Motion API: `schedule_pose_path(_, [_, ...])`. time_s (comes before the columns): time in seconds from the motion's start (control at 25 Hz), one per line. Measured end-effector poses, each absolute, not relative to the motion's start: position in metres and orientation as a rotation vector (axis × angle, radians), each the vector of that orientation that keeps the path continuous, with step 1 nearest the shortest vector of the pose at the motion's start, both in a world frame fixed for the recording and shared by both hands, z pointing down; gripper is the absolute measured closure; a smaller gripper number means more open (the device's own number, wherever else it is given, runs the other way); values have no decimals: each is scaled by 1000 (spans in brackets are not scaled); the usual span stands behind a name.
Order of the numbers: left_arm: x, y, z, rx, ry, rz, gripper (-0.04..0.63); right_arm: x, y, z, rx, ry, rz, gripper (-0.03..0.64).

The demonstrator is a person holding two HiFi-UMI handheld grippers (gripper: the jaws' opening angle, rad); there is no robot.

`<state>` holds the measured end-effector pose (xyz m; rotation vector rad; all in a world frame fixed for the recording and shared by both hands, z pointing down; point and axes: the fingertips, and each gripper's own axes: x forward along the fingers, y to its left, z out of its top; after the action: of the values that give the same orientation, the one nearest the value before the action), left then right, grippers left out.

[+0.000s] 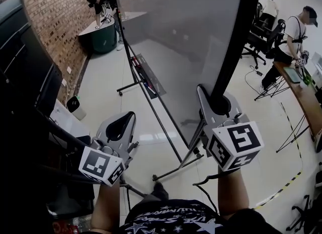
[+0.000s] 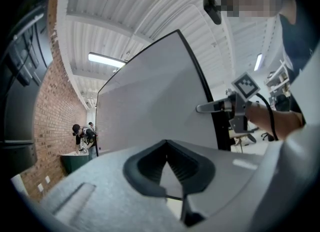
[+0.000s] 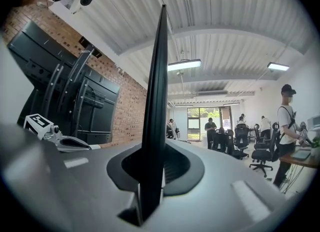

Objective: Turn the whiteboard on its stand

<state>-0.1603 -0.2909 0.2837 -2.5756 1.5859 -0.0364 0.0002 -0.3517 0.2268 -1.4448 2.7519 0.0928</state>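
My left gripper [image 1: 130, 120] hangs free at about seven o'clock in the head view. Its fingers are together with nothing between them, and it is well apart from the board.

Further off, at nine o'clock by the brick wall, a small bin [image 1: 74, 105] stands on the floor. It seems to have a dark liner, but what is in it I cannot tell. At eleven o'clock a dark green tub [image 1: 103, 37] sits under a table top where a person leans. From here its inside is hidden.

Between that and me, the tray [image 1: 147, 77] on the whiteboard's stand [image 1: 166, 132] runs from eleven o'clock toward the centre. A few small red and blue things lie in it, markers by the look of them, though they are too small to be sure.

The whiteboard [image 1: 181, 36] fills twelve o'clock, its grey face leaning across the stand rather than hanging square to me. Its black frame edge [image 1: 241, 36] runs up to one o'clock.

At five o'clock my right gripper [image 1: 217, 102] is clamped on that black edge, one finger on either side of it. In the right gripper view the frame rises straight up out of the pads.

I judge the turn is under way, with the board part way round on its pivot. The next move calls for a steady sideways sweep of my right hand with the grip kept firm. My empty left hand should be ready to catch the face as it comes round. The risk is the thin frame slipping from the pads, or the stand rolling instead of the board pivoting.
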Motion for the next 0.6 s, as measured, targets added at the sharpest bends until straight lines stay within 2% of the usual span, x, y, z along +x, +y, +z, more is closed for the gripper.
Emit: schedule_pose_path(0.6, [-125, -217, 279, -2544, 1639, -56, 591, 20, -332, 228, -1436, 2753, 49, 572])
